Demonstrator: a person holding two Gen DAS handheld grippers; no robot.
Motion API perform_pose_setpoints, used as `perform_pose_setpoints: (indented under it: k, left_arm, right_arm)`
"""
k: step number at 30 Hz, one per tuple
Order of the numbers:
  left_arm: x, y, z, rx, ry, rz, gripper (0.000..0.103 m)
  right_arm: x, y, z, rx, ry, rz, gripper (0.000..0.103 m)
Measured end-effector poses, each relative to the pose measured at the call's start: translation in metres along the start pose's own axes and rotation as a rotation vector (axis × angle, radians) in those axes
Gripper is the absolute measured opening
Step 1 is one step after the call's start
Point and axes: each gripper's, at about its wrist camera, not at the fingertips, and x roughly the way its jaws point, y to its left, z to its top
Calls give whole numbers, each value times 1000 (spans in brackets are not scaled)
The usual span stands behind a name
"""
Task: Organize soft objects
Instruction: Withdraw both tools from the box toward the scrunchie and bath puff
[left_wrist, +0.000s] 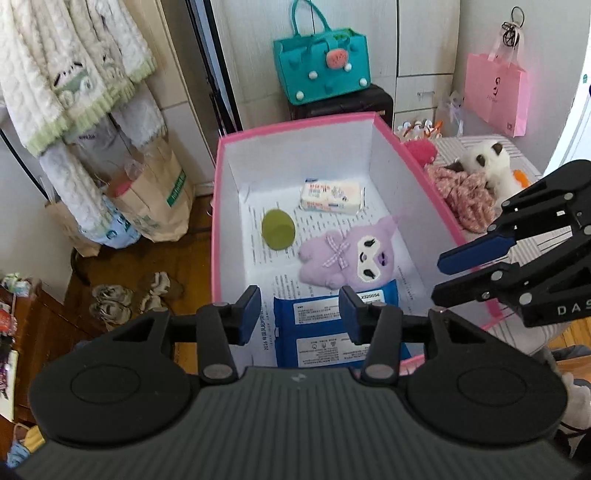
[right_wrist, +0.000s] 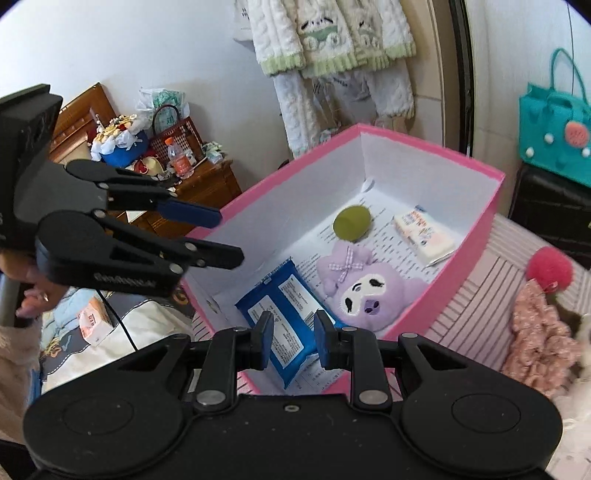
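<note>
Left claw (left_wrist: 301, 314): pads partly apart, nothing between them, hovering over the near end of the pink box (left_wrist: 218, 192). Right claw (right_wrist: 293, 343): fingers close together with a narrow gap, empty, touching nothing. Both tilt down into the box. Blue wipes pack (left_wrist: 325, 332) lies flat directly under both claws; purple plush (left_wrist: 347, 254) just beyond it, face up; green sponge (left_wrist: 277, 229) and white tissue pack (left_wrist: 330, 195) farther ahead.
</note>
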Motion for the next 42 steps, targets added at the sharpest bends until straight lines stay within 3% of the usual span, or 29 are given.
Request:
perform_pose_setpoints:
  k: [7,19,26,31,40,42]
  left_arm:
    - [-46,-28,-7,116,-65,42,57]
    - [-93,-65,-23,159,-98,-29,62]
    - [-101,-87,-23,173,-83,-77,64]
    - [-102,-104,-22,190,-95,-121,65]
    - [-81,-131,-13,133,-187,-234,69]
    - [-71,-133,-10,75,-192,-264,69]
  right_arm:
    - [-44,17,-5,-40,-63,-30,29]
    - [-113,48,-41,-133,-145,-83,32]
    - [-140,58,-65,-177,-173,-159,35]
    - [-155,53,-84,-176,-199,-195,42]
    - [-173,28,-115,-159,-233,-278,55]
    - [-174,16,-121,-135,-231,-280,56]
